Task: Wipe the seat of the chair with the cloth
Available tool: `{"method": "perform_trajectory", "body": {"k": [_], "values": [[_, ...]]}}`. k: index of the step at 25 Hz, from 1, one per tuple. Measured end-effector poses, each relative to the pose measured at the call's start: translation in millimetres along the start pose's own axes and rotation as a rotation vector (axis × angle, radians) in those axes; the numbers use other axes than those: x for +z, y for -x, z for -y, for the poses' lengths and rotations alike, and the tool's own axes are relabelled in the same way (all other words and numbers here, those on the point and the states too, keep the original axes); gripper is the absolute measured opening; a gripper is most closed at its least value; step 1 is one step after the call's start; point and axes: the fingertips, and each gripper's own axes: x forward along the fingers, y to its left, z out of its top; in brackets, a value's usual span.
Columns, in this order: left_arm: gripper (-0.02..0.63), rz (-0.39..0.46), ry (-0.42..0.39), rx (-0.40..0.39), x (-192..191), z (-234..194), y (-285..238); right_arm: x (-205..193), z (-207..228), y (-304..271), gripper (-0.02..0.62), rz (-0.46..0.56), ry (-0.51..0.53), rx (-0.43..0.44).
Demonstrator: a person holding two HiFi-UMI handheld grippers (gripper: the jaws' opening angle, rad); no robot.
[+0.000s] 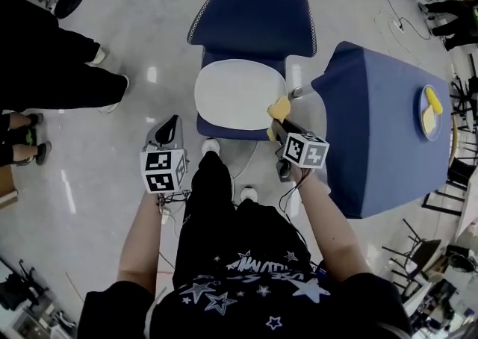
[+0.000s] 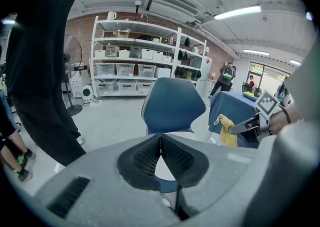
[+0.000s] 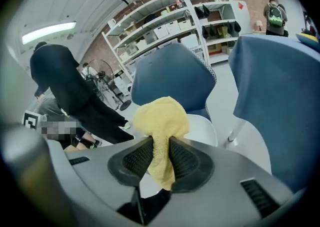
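A blue office chair (image 1: 252, 22) with a white seat (image 1: 235, 94) stands in front of me. My right gripper (image 1: 278, 125) is shut on a yellow cloth (image 1: 278, 110), which hangs at the seat's right edge. In the right gripper view the cloth (image 3: 160, 121) bulges up between the pads, with the chair back (image 3: 170, 83) behind it. My left gripper (image 1: 173, 127) is held left of the seat, shut and empty. The left gripper view looks at the chair back (image 2: 172, 105) and catches the cloth (image 2: 227, 130) at the right.
A table with a blue cover (image 1: 388, 117) stands right of the chair, close to my right hand; a plate with yellow items (image 1: 430, 111) lies on it. People's legs (image 1: 60, 69) stand at the left. Shelving (image 2: 135, 61) lines the far wall.
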Motion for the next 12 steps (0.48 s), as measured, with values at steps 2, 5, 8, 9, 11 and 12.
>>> {"method": "perform_trajectory", "body": {"k": [2, 5, 8, 9, 11, 12], "values": [[0.018, -0.027, 0.002, -0.012, -2, -18, -19, 9, -8, -26, 0.100, -0.014, -0.009, -0.013], [0.018, -0.065, 0.000, -0.036, -3, -39, -48, 22, -19, -65, 0.100, -0.036, -0.014, -0.027], [0.020, -0.097, -0.005, -0.067, -4, -53, -77, 30, -26, -103, 0.100, -0.060, -0.015, -0.040], [0.020, -0.105, -0.008, -0.077, -5, -57, -86, 32, -28, -115, 0.100, -0.067, -0.012, -0.044], [0.020, -0.122, -0.018, -0.099, -11, -65, -105, 33, -35, -142, 0.100, -0.084, -0.002, -0.047], [0.018, -0.132, -0.025, -0.107, -15, -70, -114, 33, -39, -156, 0.100, -0.094, 0.006, -0.046]]}}
